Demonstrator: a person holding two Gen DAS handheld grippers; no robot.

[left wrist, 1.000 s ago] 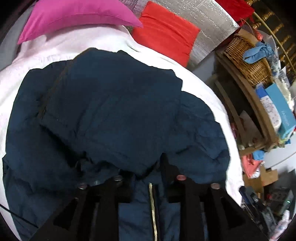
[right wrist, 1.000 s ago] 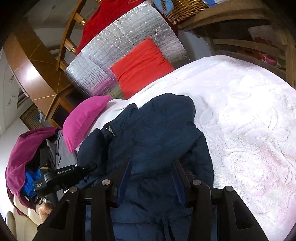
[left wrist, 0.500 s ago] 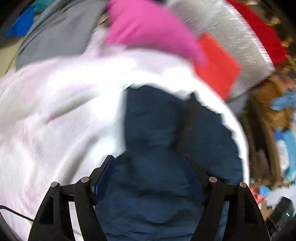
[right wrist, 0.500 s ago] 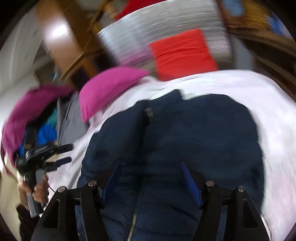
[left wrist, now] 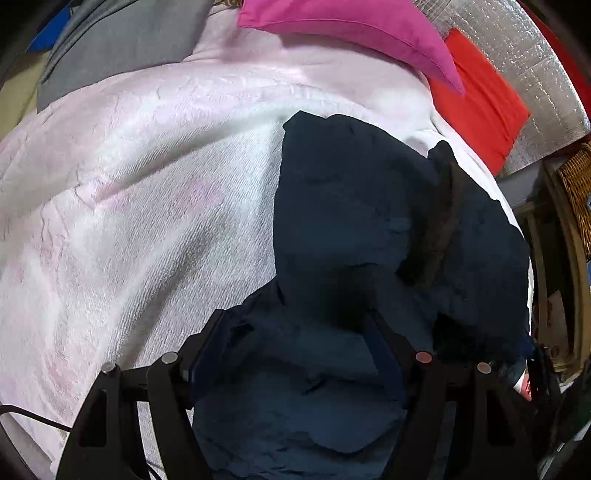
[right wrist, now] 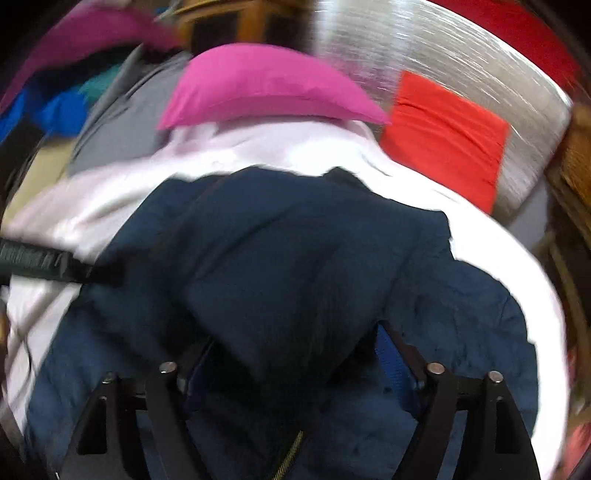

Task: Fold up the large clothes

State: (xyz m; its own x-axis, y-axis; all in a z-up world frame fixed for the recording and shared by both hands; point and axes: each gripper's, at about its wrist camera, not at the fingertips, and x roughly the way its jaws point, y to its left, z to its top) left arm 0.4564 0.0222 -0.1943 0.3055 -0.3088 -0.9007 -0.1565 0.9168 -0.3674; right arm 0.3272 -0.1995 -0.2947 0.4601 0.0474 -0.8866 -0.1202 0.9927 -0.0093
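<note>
You've let go: your left gripper [left wrist: 299, 343] and right gripper [right wrist: 291, 358] now hover wide open, empty, over the navy jacket [left wrist: 369, 229], folded narrower on the pink blanket [left wrist: 147, 184].

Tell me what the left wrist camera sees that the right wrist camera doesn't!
Only the left wrist view shows the wicker basket and wooden shelf at the right edge. Only the right wrist view shows the jacket's gold zipper, the other black gripper reaching in from the left, and a purple garment. Both show the navy jacket on the white blanket, the pink pillow, the red cushion and open fingers.
</note>
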